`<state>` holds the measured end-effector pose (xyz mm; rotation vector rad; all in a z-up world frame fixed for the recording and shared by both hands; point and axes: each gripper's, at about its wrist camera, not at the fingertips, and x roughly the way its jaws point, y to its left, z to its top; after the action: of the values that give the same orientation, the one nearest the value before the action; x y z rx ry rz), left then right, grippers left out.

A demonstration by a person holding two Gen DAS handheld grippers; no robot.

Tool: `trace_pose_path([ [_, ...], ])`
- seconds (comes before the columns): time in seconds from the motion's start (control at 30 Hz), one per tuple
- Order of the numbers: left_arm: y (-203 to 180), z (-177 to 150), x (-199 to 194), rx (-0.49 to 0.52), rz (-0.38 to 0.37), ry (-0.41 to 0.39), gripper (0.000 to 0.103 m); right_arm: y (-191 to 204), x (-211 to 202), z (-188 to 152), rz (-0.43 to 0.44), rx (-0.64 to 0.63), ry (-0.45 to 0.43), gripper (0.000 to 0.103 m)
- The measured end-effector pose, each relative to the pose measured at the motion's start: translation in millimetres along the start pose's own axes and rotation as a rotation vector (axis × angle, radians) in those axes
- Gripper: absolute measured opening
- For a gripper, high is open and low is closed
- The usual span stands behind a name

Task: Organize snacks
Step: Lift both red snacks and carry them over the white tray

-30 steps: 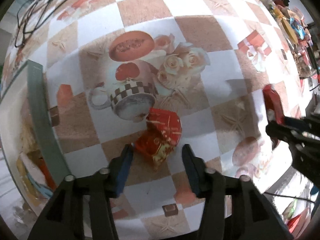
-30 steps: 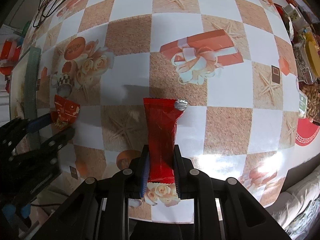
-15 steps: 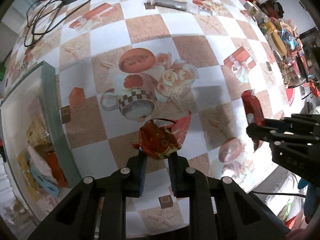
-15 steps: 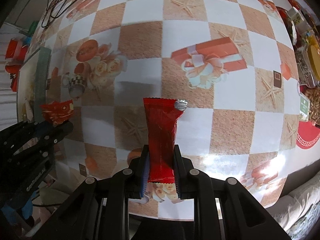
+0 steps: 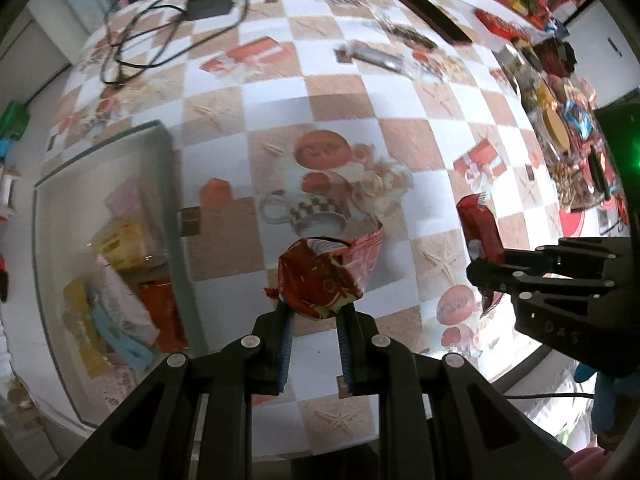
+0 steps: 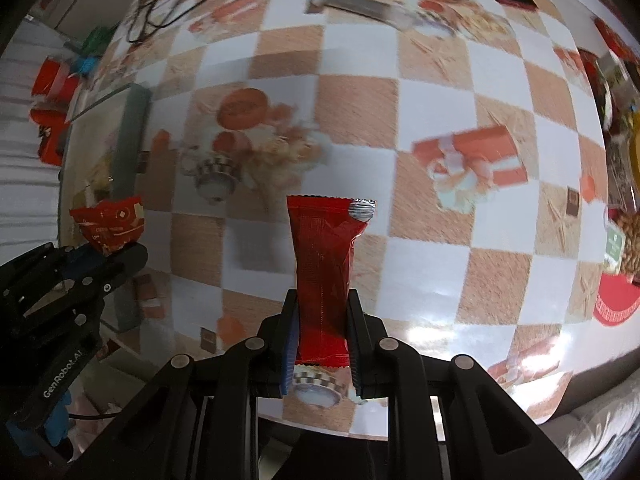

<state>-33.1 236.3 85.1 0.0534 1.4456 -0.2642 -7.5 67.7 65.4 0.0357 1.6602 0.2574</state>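
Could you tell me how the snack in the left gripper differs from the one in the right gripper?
The crumpled red packet in the left gripper is short, wrinkled and printed with pale patterns; the long red bar wrapper in the right gripper is slim, smooth and plain, with a silver corner. Both are red, clamped between shut fingers and held above the checked tablecloth.

Table (image 5: 276, 92) covered with a checkered oilcloth, tan and white squares, printed with cups, roses and gift boxes. At the left edge: a shallow green-rimmed tray (image 5: 170, 184) with assorted packets inside. Near the far left corner: a black adapter (image 5: 210, 2) with looped cable. Toward the far edge: a silvery wrapper (image 5: 374, 55) and a dark flat slab (image 5: 432, 18). Along the right edge: a crowded heap of snacks (image 5: 560, 128).
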Motion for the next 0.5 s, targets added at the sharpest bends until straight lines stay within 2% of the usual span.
trace_pose_path([
  [0.5,79,-22,-30,-0.180,0.050,-0.082,0.022,100,-12,33,-0.016,-0.206,-0.034,0.023],
])
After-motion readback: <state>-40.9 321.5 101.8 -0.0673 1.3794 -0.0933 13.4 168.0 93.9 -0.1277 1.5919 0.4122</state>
